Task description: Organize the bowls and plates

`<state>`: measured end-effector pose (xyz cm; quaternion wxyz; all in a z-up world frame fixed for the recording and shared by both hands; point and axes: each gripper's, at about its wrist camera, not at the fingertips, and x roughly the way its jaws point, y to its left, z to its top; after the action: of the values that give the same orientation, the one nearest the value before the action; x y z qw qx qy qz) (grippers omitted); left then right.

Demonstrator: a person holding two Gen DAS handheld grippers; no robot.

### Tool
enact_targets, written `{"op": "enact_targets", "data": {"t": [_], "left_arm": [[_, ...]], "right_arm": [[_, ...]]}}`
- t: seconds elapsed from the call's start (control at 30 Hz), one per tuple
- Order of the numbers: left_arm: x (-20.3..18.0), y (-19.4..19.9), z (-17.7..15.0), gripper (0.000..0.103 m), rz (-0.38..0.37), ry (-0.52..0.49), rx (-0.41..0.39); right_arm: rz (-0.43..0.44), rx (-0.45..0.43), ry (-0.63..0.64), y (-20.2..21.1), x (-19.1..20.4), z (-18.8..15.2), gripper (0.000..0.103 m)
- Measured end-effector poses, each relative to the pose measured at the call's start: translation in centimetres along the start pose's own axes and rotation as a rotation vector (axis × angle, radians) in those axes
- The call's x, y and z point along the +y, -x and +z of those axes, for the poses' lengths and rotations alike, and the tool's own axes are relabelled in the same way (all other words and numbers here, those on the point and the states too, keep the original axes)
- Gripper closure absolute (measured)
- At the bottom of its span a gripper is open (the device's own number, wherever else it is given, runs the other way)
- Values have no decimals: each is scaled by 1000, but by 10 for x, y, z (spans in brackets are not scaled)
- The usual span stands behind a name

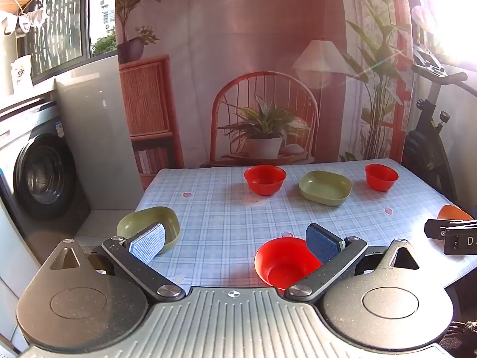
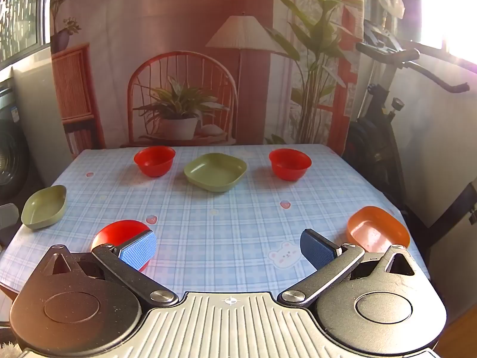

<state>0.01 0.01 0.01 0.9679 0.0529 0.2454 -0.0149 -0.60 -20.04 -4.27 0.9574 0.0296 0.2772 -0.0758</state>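
Observation:
On the blue checked table (image 1: pixel 226 208) stand three red bowls and three squarish plates. In the left wrist view my left gripper (image 1: pixel 235 243) is open and empty above the near edge, with a red bowl (image 1: pixel 283 261) by its right finger and a green plate (image 1: pixel 149 226) behind its left finger. Far back stand a red bowl (image 1: pixel 264 179), a green plate (image 1: pixel 325 191) and another red bowl (image 1: pixel 381 176). In the right wrist view my right gripper (image 2: pixel 228 249) is open and empty, with an orange plate (image 2: pixel 377 229) at its right and the near red bowl (image 2: pixel 119 234) behind its left finger.
The right gripper's body (image 1: pixel 453 235) shows at the right edge of the left wrist view. A washing machine (image 1: pixel 38 173) stands left of the table, an exercise bike (image 2: pixel 384 113) to its right, and a printed backdrop (image 2: pixel 184 59) hangs behind it.

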Motion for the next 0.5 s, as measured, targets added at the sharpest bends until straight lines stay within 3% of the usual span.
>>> {"op": "enact_targets", "data": {"t": [0.5], "left_arm": [[0,0,0,1,2,-2,3]], "right_arm": [[0,1,0,0,0,0,0]]}}
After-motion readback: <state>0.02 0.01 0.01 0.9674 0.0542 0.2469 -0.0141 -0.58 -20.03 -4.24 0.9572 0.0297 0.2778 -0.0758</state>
